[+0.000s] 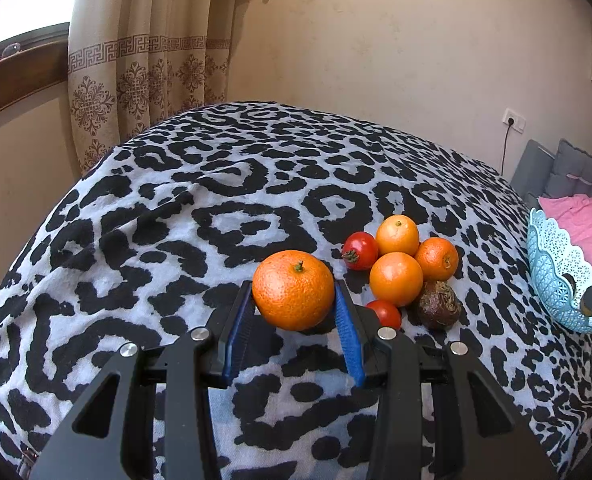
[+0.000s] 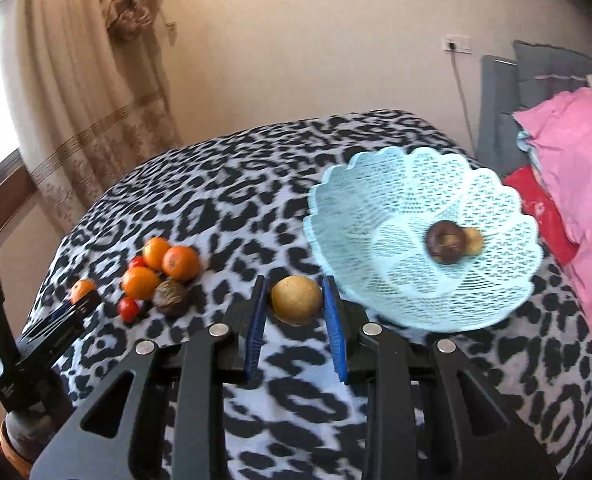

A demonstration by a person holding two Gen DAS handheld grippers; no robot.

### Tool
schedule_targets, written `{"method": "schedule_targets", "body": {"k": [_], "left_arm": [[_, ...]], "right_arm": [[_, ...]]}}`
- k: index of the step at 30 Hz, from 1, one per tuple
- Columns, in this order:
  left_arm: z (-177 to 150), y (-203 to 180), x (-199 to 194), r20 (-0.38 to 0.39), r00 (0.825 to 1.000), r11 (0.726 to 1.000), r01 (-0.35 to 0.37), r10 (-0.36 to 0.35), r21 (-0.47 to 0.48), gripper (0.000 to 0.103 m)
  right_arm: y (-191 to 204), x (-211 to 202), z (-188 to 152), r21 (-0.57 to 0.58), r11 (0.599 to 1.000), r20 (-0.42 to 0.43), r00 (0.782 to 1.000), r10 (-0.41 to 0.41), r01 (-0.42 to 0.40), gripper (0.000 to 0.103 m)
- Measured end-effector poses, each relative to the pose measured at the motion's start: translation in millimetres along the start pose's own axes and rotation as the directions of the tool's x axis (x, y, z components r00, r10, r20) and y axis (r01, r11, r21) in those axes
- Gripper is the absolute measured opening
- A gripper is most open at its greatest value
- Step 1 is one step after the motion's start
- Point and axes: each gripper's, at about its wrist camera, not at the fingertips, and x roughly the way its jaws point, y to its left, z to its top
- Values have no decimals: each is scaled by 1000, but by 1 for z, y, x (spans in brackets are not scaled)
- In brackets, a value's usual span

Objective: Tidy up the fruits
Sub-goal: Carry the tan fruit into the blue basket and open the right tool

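Left gripper (image 1: pixel 293 304): black frame filling the bottom of the left wrist view, its blue pads (image 1: pixel 241 326) pressing either side of a large orange (image 1: pixel 293 289), so the jaws are holding at about the fruit's width.
Large orange: sitting between the pads just beside the loose fruit; whether it is resting on the blanket or lifting off it is not clear.
Right gripper (image 2: pixel 296 312): its blue pads (image 2: pixel 255 326) are bracketing a yellow-brown round fruit (image 2: pixel 296 299); a dark gap is showing on each side, so I cannot tell whether the grip is closing fully.
Yellow-brown fruit: lying near the basket's front rim, probably heading there next.
Basket (image 2: pixel 336 200): pale blue lattice bowl on the right of the blanket, tilting toward the camera and already holding a dark fruit (image 2: pixel 444 241) with a small tan fruit (image 2: pixel 475 241) touching it.
Fruit cluster (image 1: pixel 400 270): three oranges, two red tomatoes and a dark wrinkled fruit huddling together, well apart from the basket and waiting to be collected.
Blanket (image 1: pixel 215 208): black-and-white leopard print, soft, so round fruit is staying put.
Progress: early, by my judgement, with most fruit still outside.
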Motion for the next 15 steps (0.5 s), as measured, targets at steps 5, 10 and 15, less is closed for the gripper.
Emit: {"method": "schedule_targets", "body": {"k": [5, 10, 15], "left_arm": [[0, 0, 0, 1, 1000, 1000, -3, 3, -1, 40], [0, 0, 0, 2, 1000, 1000, -3, 3, 0, 40], [0, 1, 0, 3, 1000, 1000, -5, 5, -1, 40]], "right_arm": [[-22, -3, 2, 34, 995, 21, 996, -91, 91, 28], [-39, 0, 1, 69, 991, 15, 993, -118, 117, 29], [-52, 2, -3, 103, 985, 1, 991, -136, 136, 30]]}}
